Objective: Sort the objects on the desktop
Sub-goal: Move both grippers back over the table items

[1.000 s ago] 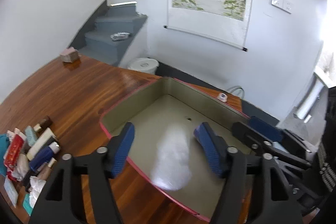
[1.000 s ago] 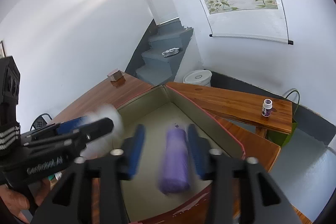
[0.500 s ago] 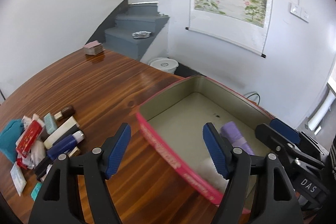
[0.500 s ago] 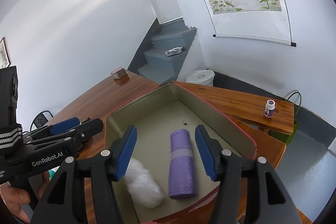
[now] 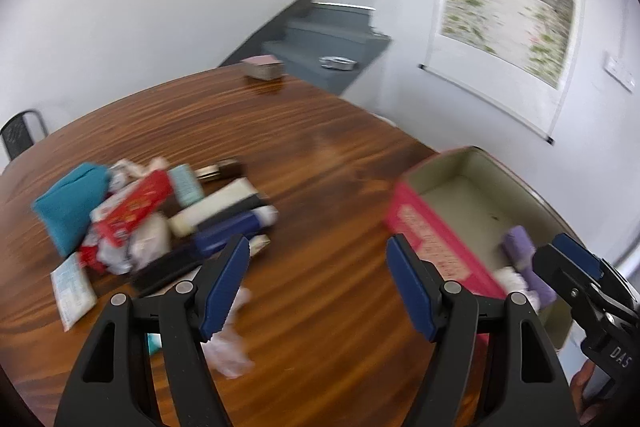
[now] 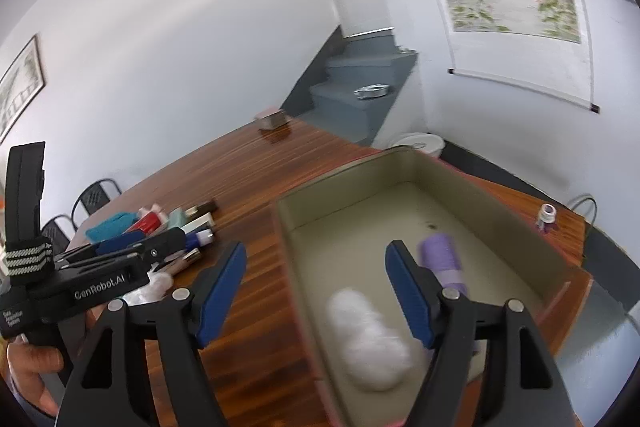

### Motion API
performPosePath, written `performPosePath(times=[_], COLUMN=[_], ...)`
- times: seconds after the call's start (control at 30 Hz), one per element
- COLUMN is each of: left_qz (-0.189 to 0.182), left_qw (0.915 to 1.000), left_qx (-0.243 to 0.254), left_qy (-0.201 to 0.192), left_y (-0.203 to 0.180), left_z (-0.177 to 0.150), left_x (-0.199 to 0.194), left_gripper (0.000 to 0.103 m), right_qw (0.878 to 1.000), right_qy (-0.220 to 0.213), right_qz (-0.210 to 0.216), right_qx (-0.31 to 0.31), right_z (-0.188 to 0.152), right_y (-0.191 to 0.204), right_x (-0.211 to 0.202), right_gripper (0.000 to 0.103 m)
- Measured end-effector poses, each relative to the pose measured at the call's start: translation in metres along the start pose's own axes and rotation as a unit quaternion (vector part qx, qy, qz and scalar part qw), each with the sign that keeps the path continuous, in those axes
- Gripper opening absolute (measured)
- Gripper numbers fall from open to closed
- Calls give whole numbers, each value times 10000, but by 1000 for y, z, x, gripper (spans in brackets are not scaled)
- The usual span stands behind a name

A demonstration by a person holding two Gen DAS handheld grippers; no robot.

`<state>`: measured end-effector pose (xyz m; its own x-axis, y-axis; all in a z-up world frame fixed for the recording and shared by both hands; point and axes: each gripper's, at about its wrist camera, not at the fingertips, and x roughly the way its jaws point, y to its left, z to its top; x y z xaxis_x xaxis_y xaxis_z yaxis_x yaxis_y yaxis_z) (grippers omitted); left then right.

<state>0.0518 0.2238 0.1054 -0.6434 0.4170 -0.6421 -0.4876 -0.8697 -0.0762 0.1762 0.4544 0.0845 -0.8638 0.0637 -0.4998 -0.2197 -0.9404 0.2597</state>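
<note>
Left gripper [image 5: 318,285]: jaws spread, empty, above bare table [image 5: 320,155].
Item pile [image 5: 160,215]: just beyond its left finger.
Right gripper [image 6: 316,293]: jaws just widened, empty.
Purple roll [image 6: 442,259], white bundle [image 6: 372,339]: lying in the box [image 6: 492,203], below its right finger.

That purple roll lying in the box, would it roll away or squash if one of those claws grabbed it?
The purple roll lies on its side on the flat floor of the box, so a nudge would probably roll it. It looks like wound thin film with a paler band around it, so likely light and slightly squashy.
</note>
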Motion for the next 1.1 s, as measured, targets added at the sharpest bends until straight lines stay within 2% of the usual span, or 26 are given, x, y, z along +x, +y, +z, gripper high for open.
performPosePath(times=[0.2, 0.37, 0.67, 0.93, 1.1], left_qz=[509, 1012, 1837, 2246, 2245], left_qw=[9980, 9923, 9709, 9502, 9484], left_qx=[-371, -715, -1531, -2138, -2193], left_qy=[-72, -68, 91, 315, 458], left_y=[56, 104, 181, 223, 230], left_z=[-9, -20, -44, -56, -57], left_x=[-11, -20, -20, -6, 8], left_gripper=[75, 75, 75, 75, 75], right_qw=[9991, 9970, 9932, 9914, 9906], right_qy=[189, 385, 647, 763, 832], right_qz=[309, 555, 758, 810, 852], right_qx=[-203, -368, -604, -682, -671], right_z=[-7, -14, -23, -28, -30], right_y=[32, 54, 80, 89, 89], right_x=[13, 22, 34, 38, 43], right_gripper=[79, 79, 81, 81, 81])
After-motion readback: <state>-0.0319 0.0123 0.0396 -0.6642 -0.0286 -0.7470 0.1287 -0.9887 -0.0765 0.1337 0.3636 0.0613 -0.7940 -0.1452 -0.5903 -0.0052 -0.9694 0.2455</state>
